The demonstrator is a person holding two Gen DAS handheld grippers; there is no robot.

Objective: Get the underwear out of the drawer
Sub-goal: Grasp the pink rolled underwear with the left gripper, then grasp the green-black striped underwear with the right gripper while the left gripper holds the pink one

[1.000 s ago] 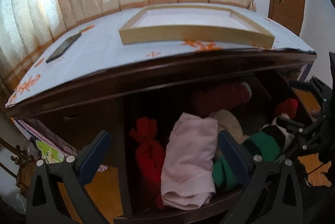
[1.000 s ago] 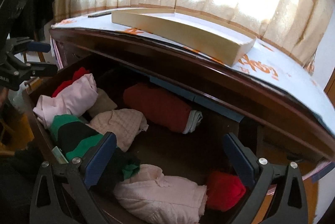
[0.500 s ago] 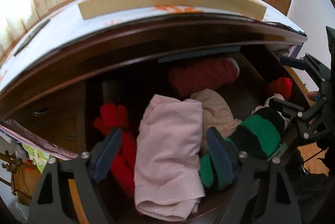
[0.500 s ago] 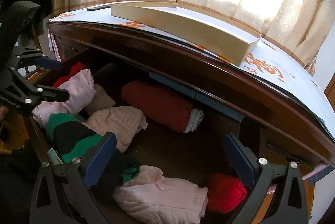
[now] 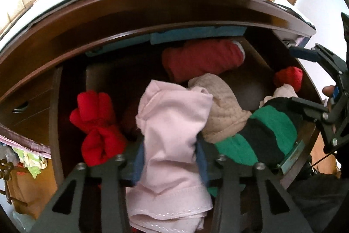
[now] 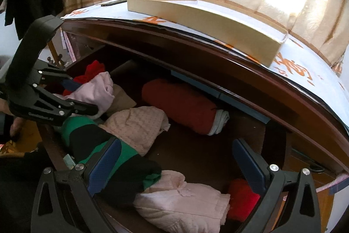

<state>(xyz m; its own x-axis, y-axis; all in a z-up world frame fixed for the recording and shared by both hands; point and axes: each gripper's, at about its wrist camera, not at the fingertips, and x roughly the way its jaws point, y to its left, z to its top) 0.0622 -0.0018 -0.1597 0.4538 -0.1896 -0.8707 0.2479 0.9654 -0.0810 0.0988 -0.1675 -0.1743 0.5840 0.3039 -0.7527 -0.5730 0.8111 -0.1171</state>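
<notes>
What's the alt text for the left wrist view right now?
The left claw has just been closing and now pinches a folded pale pink garment in an open wooden drawer. Red socks lie to its left, a green-and-black striped roll to its right, and the right claw hovers at the far right.

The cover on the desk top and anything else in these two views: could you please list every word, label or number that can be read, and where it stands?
Nothing can be read for certain.
Orange brush-style characters on the white cover of the desk top: present, too distorted to read.
Pale label on the drawer's front edge: too blurred to read.
Cardboard tray: no print visible.
Folded clothes: no visible tags or print.
</notes>
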